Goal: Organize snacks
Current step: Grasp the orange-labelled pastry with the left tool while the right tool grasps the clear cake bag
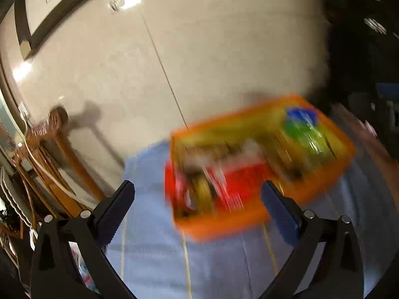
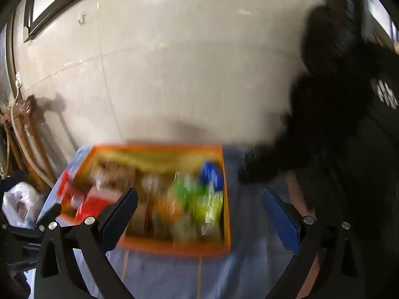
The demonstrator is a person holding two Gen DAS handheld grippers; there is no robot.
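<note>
Two claws, both with fingers spread wide and nothing between them. Left claw [image 1: 197,196] hangs just short of the orange bin's [image 1: 219,226] near wall. Right claw [image 2: 199,199] hangs over the near half of the bin.

Landmark: orange bin, on a surface under a pale blue cloth [image 1: 154,256]. All snacks sit in or at the bin:
- Red packet [image 1: 239,182] at the near left corner, seemingly riding up over the rim.
- Green packet [image 1: 306,134] toward the right end, with a blue-topped item [image 1: 301,115] just behind it.
- Brownish and whitish packets in the middle, not identifiable.

Step in hand, as I judge it: approach, before any pick. Nothing is gripped, and both claws face the bin. The next move likely calls for choosing one packet, probably the red one sticking out, then lowering an open claw around it without shoving its neighbours or tipping the bin.

Hard to make out:
- Both views are heavily motion-blurred; labels, packet edges and the count are unreadable.
- Cannot tell whether the bin has dividers.
- A dark figure [image 2: 344,124] fills the area right of the bin in the right wrist view; no detail.
- A white plastic bag [image 2: 21,204] lies left of the bin, below the surface; contents unclear.
</note>
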